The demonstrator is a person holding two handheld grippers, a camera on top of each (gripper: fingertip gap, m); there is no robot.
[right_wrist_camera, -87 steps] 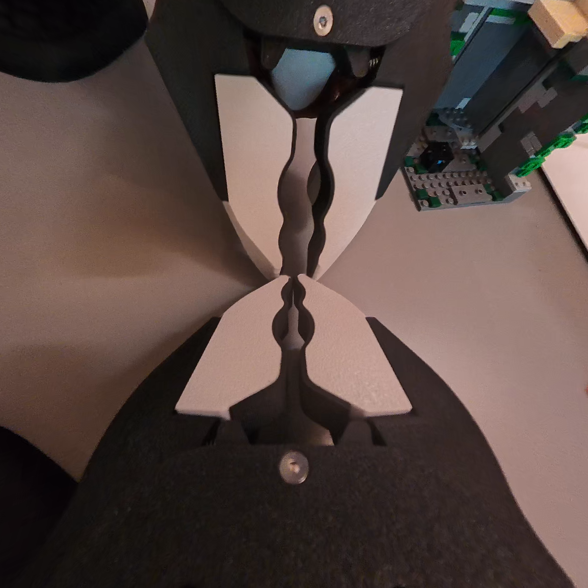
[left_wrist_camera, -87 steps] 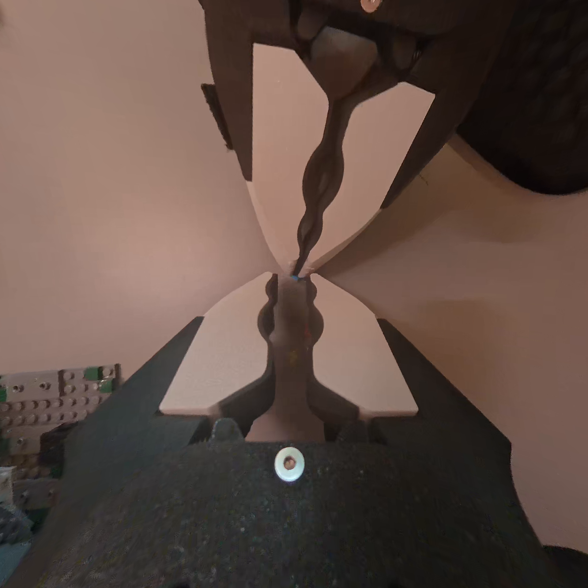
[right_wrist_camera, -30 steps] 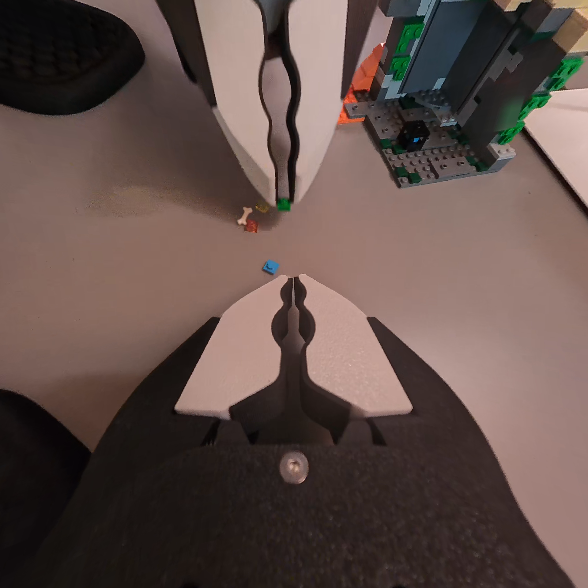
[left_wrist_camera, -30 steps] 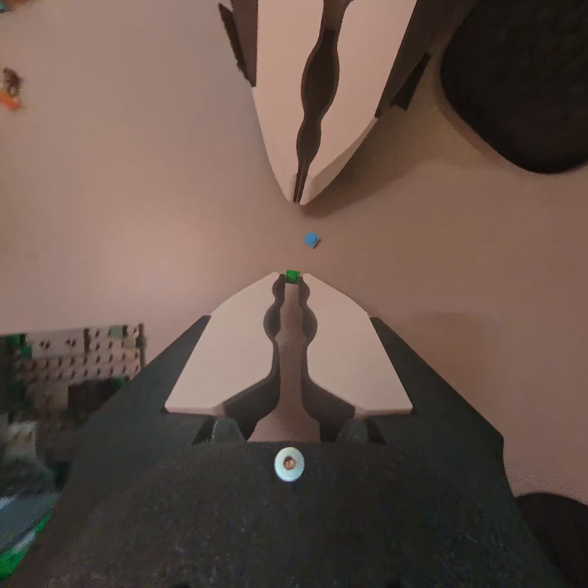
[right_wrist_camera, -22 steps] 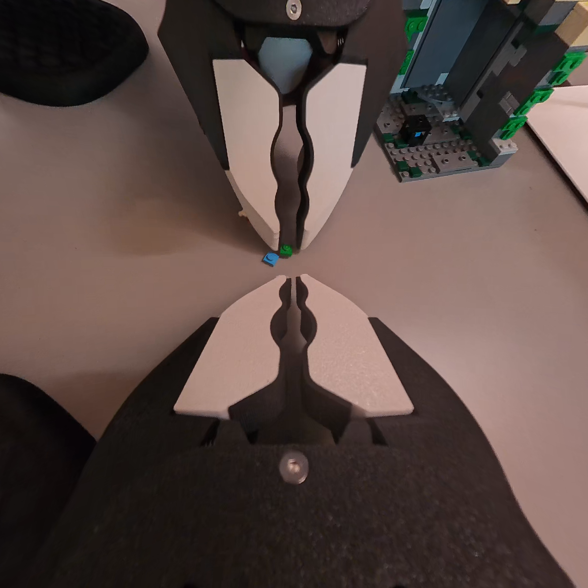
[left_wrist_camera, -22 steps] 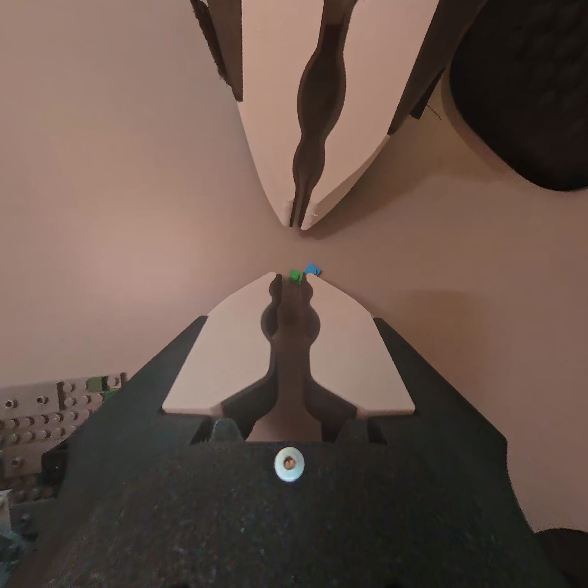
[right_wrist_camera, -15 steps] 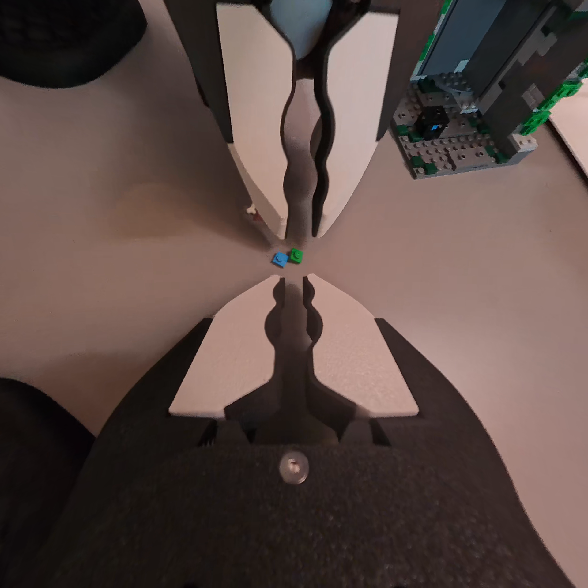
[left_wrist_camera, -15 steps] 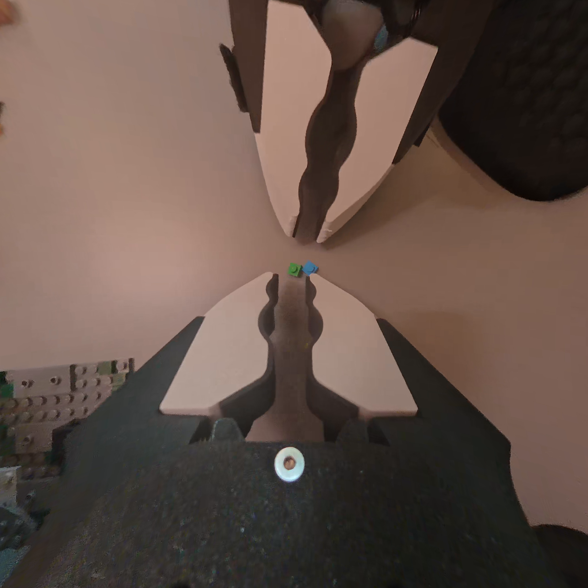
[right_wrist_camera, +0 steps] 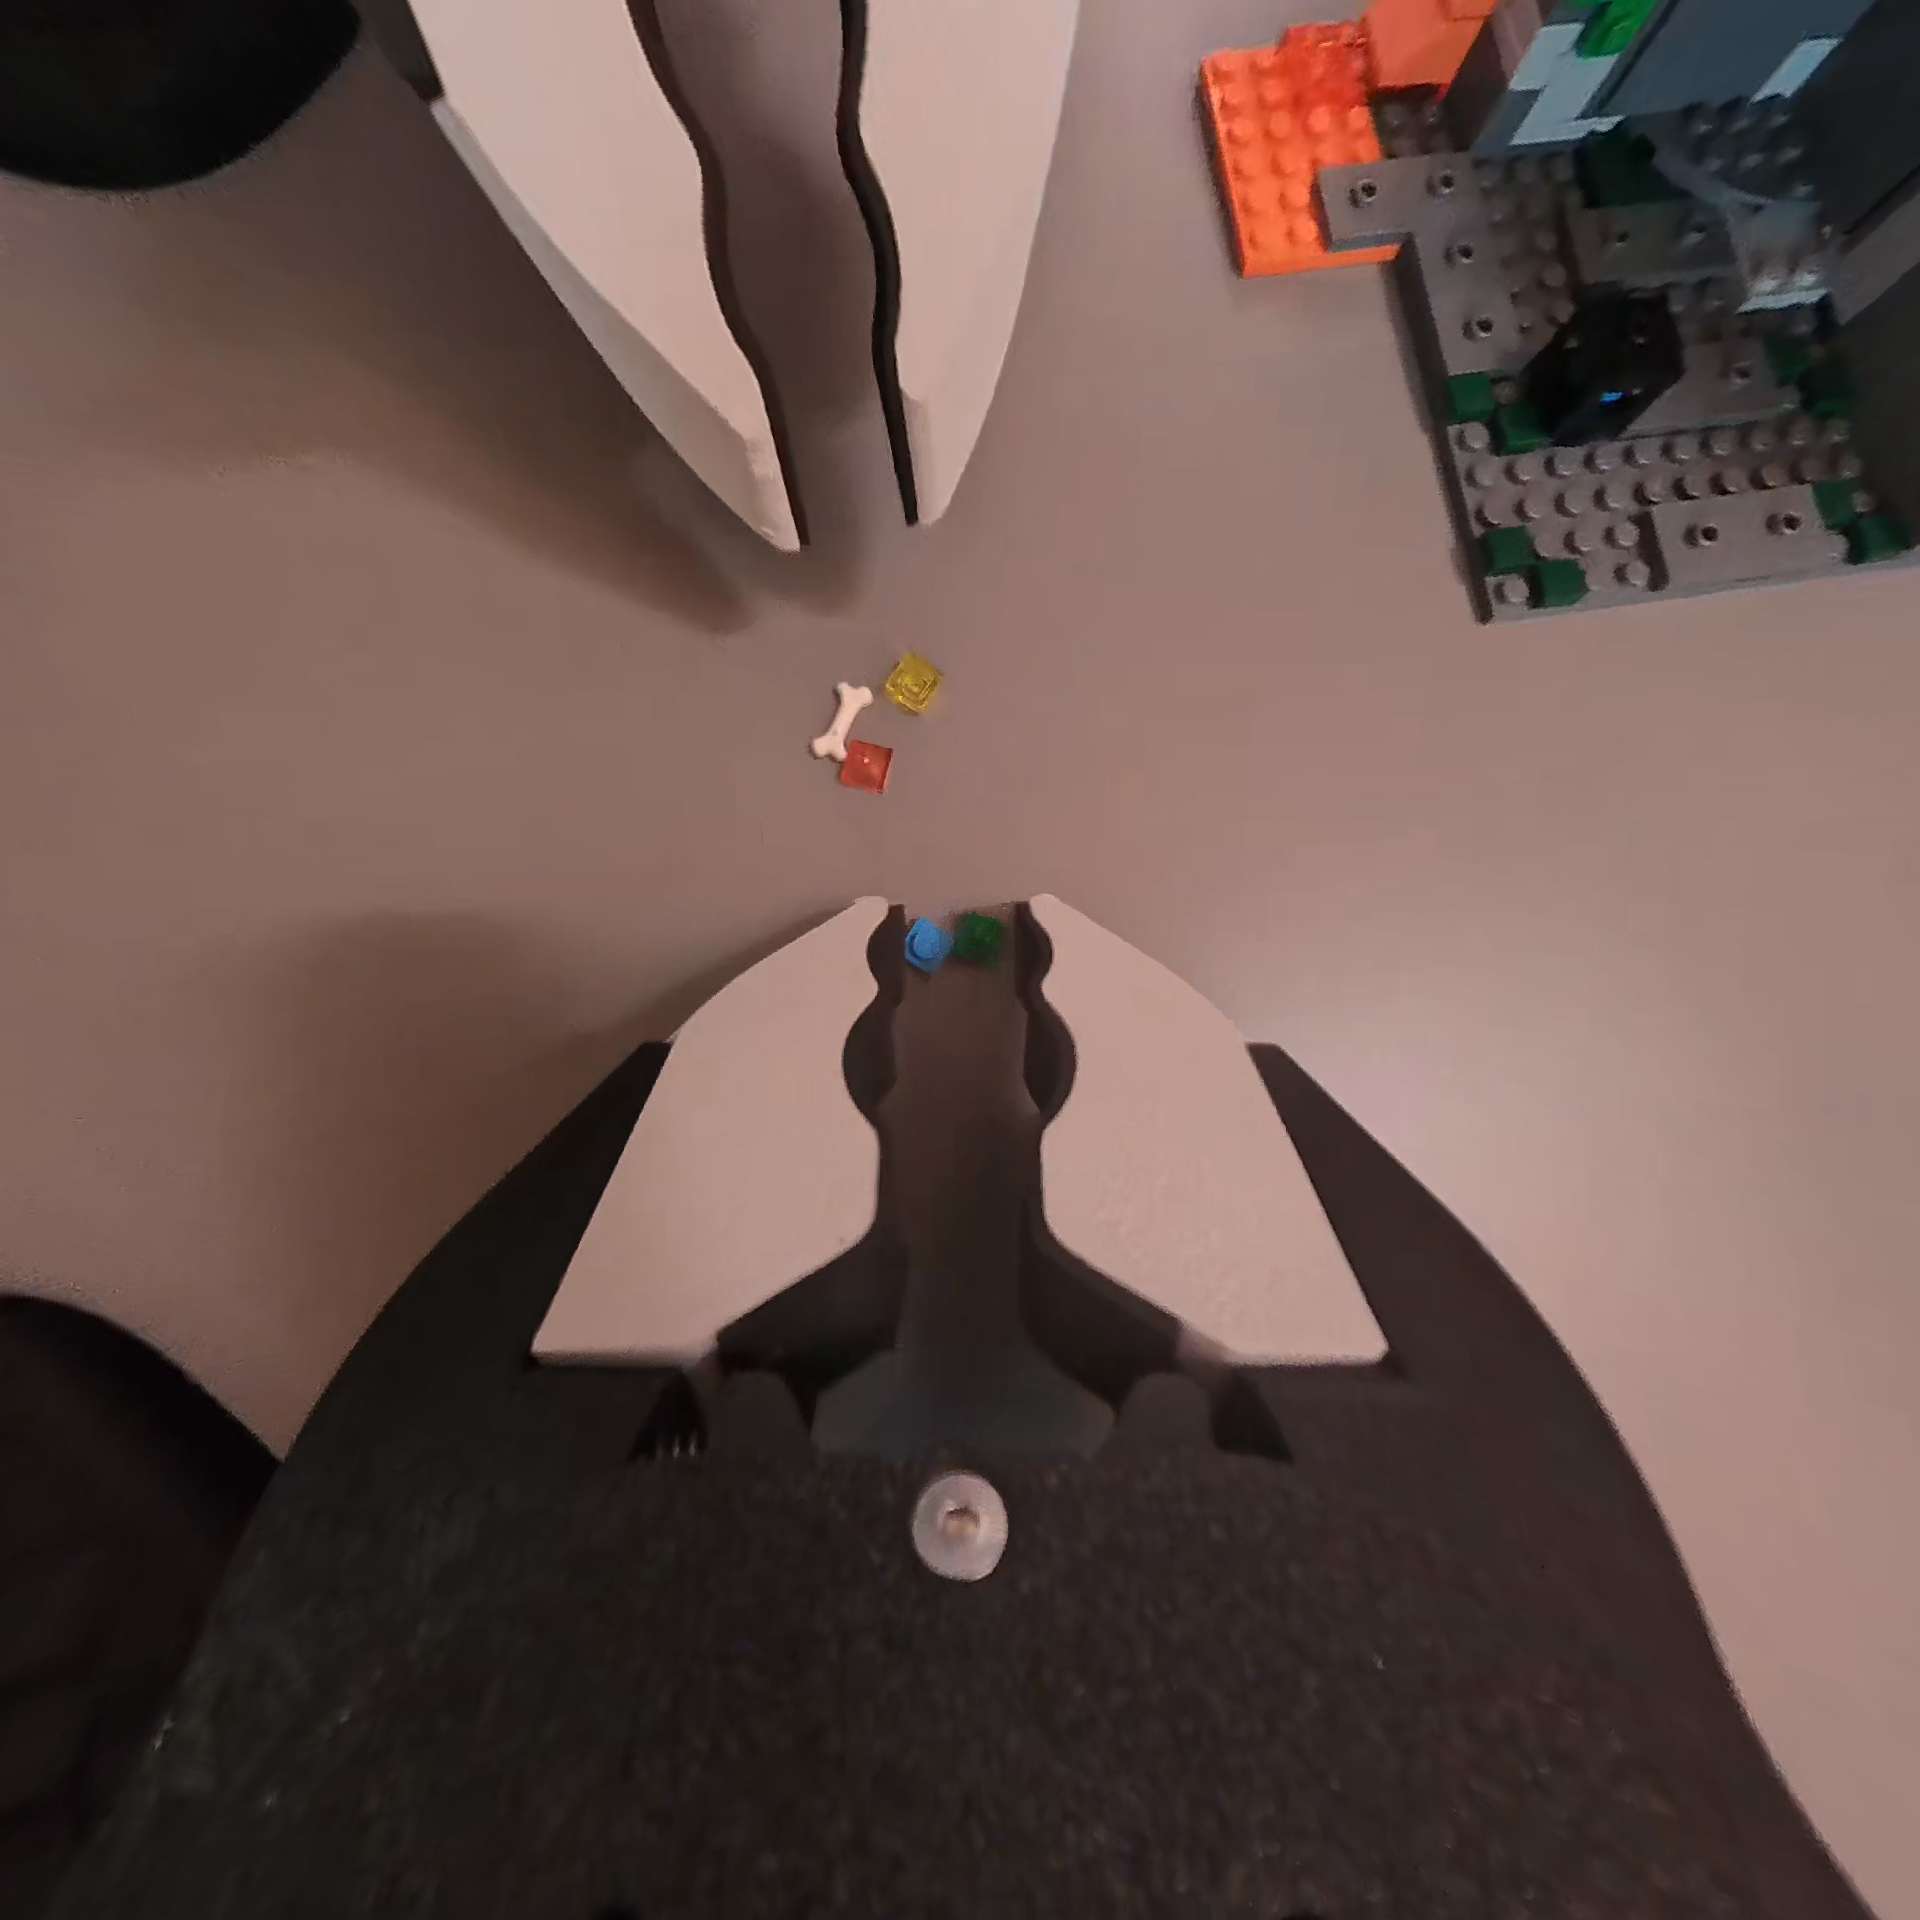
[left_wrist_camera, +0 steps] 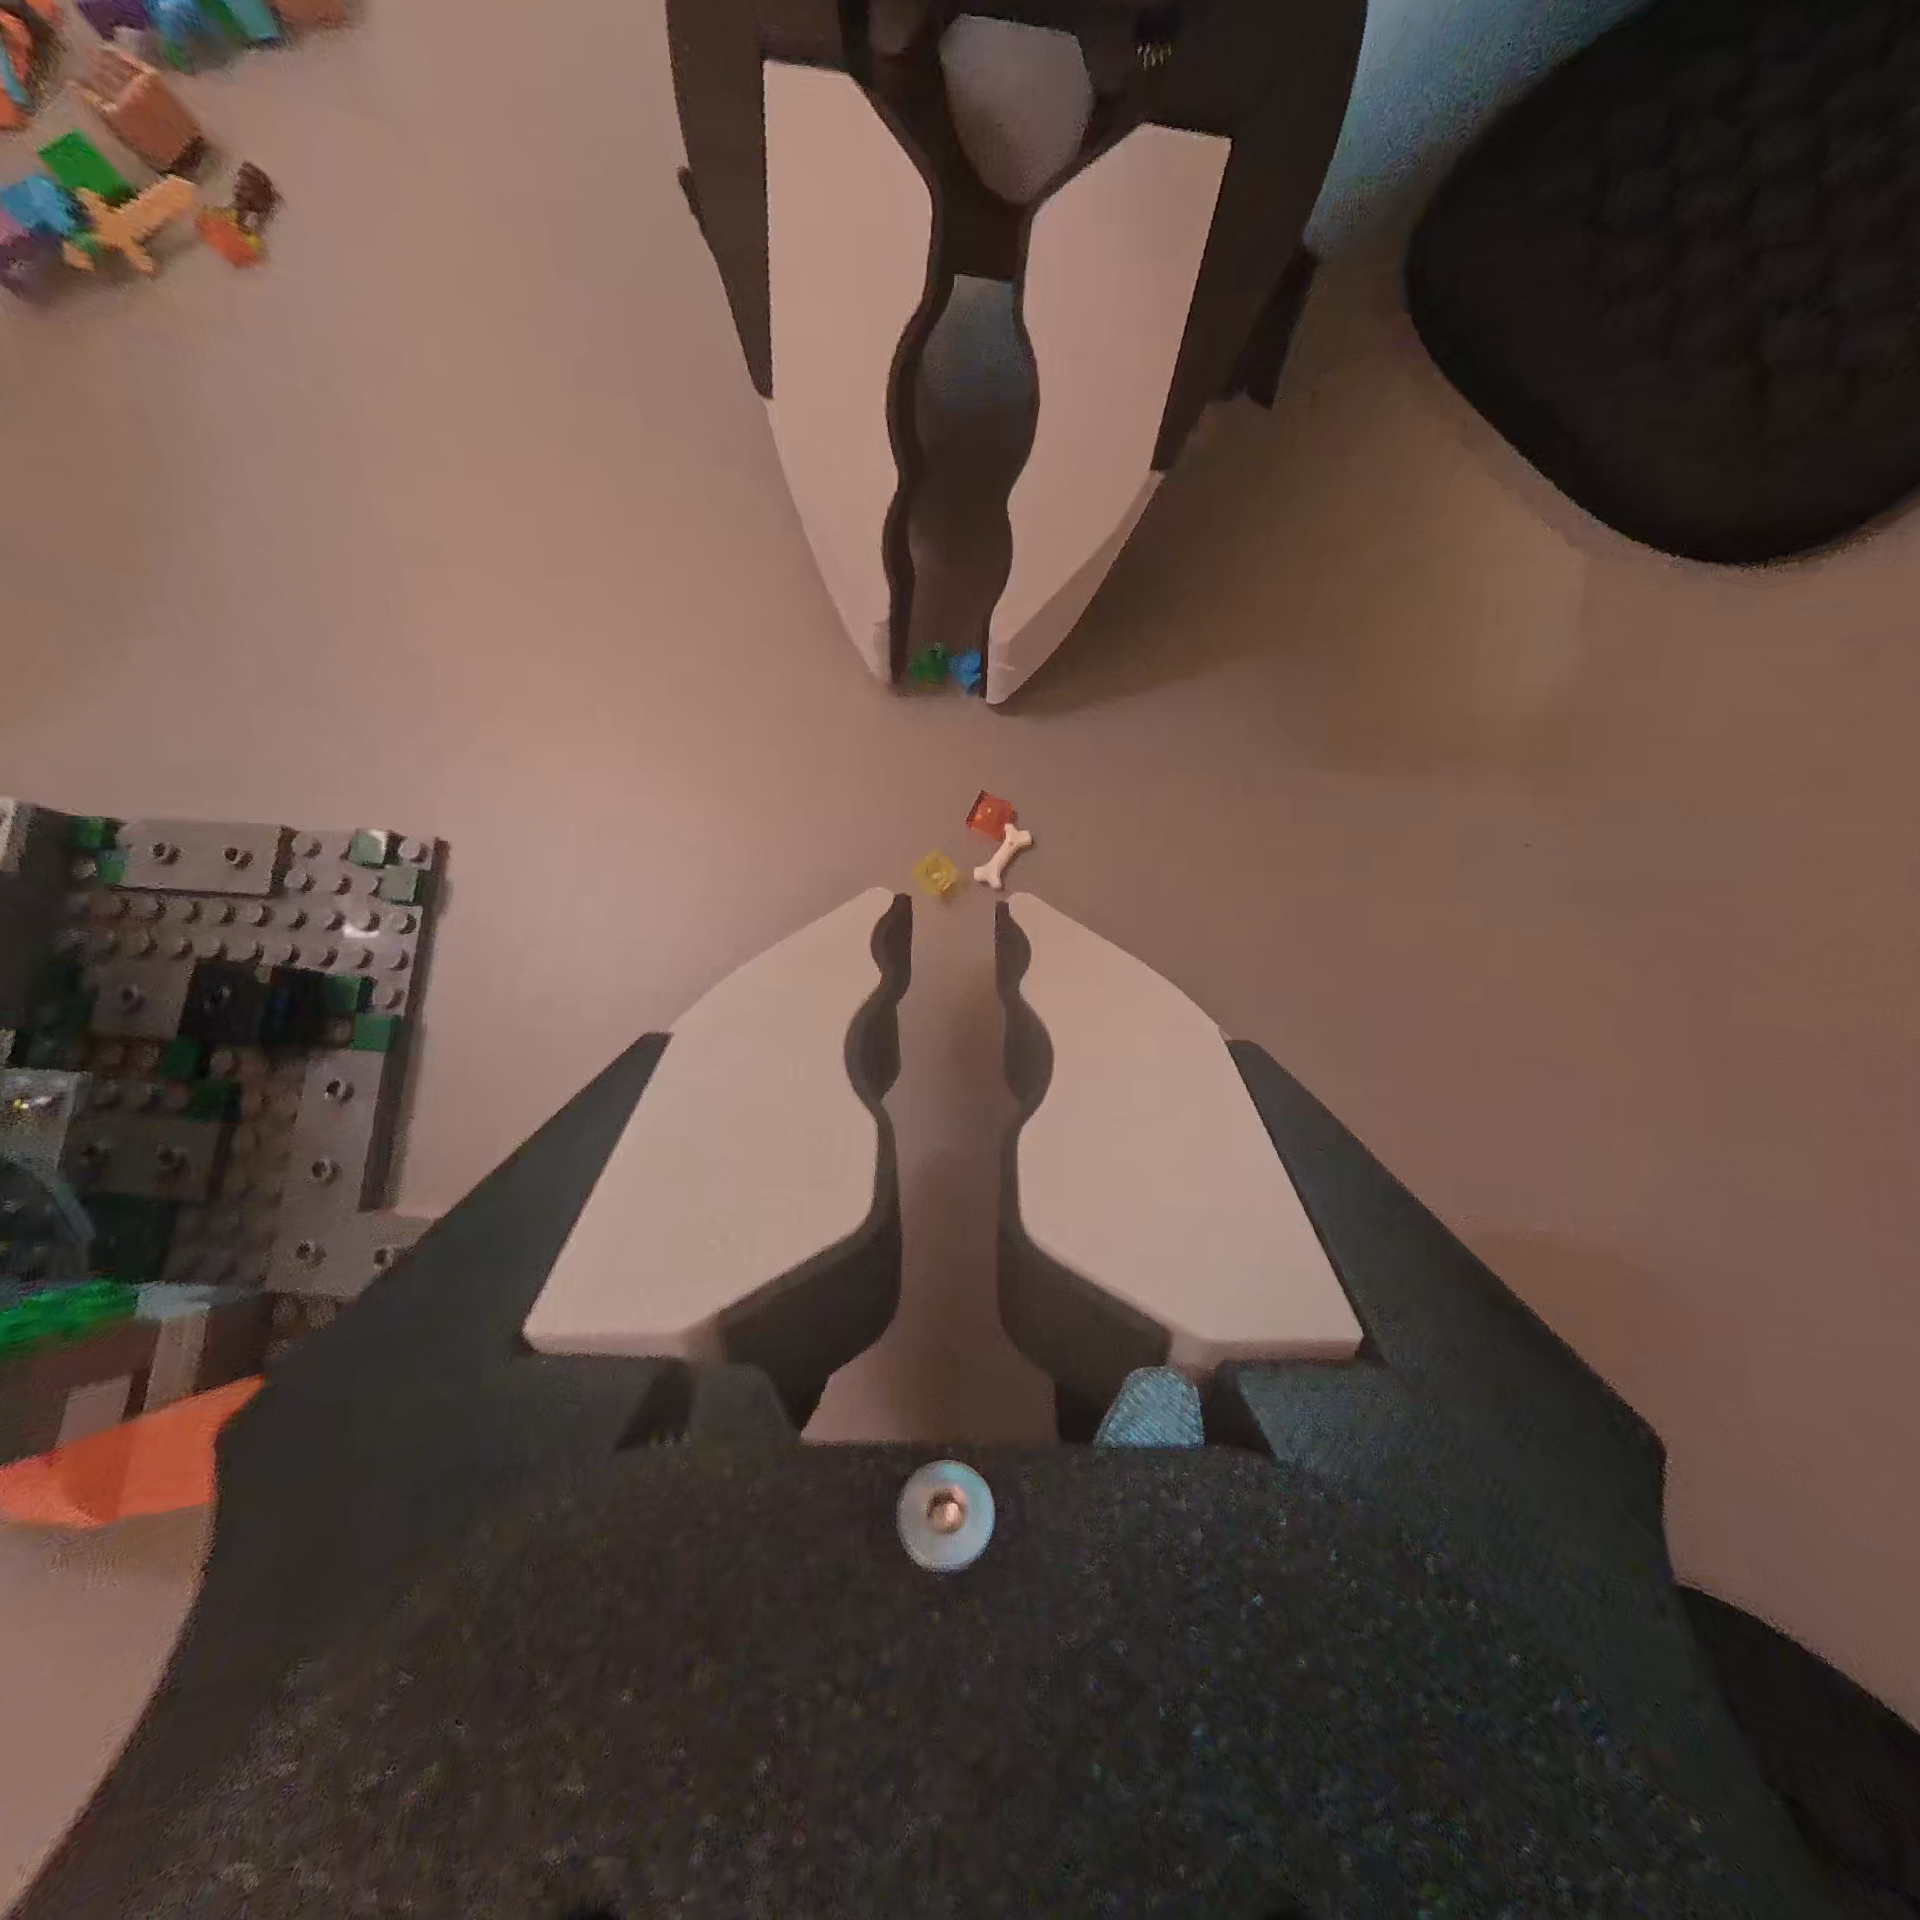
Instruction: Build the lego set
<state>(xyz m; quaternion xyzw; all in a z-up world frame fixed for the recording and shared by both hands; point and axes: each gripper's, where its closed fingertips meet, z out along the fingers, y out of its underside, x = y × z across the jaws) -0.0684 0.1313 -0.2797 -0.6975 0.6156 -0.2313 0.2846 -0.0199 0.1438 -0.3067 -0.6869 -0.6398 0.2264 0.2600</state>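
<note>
Since a second ago the left gripper (left_wrist_camera: 951,906) has let go of the green stud piece (left_wrist_camera: 928,663), and both grippers have pulled a little apart. Seen from the left wrist, its fingers stand spread over the bare table (left_wrist_camera: 416,623), with a yellow stud piece (left_wrist_camera: 936,871), a small white bone (left_wrist_camera: 1003,861) and a red stud piece (left_wrist_camera: 991,809) lying just beyond the tips. Farther off, the right gripper (left_wrist_camera: 943,681) points back at it, the green piece and a blue stud piece (left_wrist_camera: 968,667) side by side between its tips. A grey brick model (left_wrist_camera: 208,1039) sits at the left edge, loose coloured bricks (left_wrist_camera: 104,187) at the top left. From the right wrist, the right gripper (right_wrist_camera: 954,909) is spread, and the blue piece (right_wrist_camera: 926,944) and green piece (right_wrist_camera: 979,938) rest on the table (right_wrist_camera: 1351,935) between its fingers; whether the pads touch them cannot be told. Ahead lie the red piece (right_wrist_camera: 868,767), the bone (right_wrist_camera: 842,719) and the yellow piece (right_wrist_camera: 913,684), then the left gripper (right_wrist_camera: 854,535), fingers apart. The brick model (right_wrist_camera: 1662,416) stands at the upper right.
</note>
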